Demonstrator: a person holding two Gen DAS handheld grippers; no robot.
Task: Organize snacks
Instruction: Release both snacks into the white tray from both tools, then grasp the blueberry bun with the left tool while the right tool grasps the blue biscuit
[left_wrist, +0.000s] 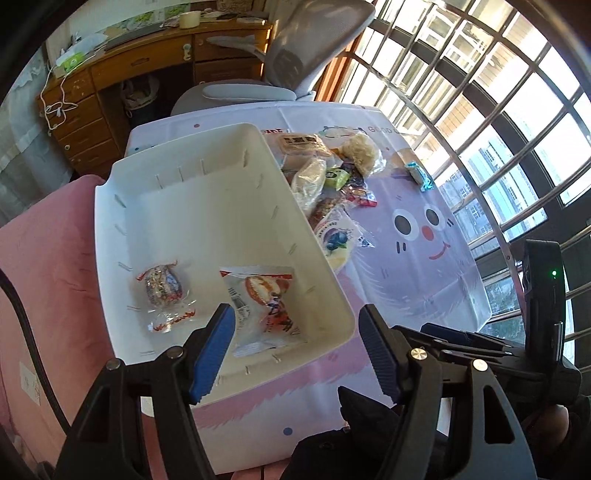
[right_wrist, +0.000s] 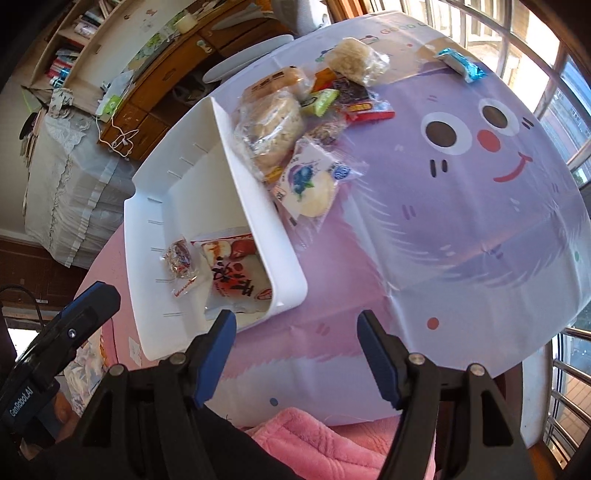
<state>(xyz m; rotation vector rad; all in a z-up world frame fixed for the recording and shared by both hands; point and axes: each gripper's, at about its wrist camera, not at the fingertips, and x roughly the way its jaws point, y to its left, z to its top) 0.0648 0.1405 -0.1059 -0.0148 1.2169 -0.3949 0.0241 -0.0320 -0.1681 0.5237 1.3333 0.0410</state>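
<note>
Both claws gape wide and empty, the left gripper above the white bin, the right gripper just right of it, the snack pile beyond

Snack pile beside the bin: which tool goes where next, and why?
Probably the right tool reaches to the blueberry packet. Both tools are open and empty; the bin holds only two snacks, and that packet lies nearest, at the pile's front.
</note>
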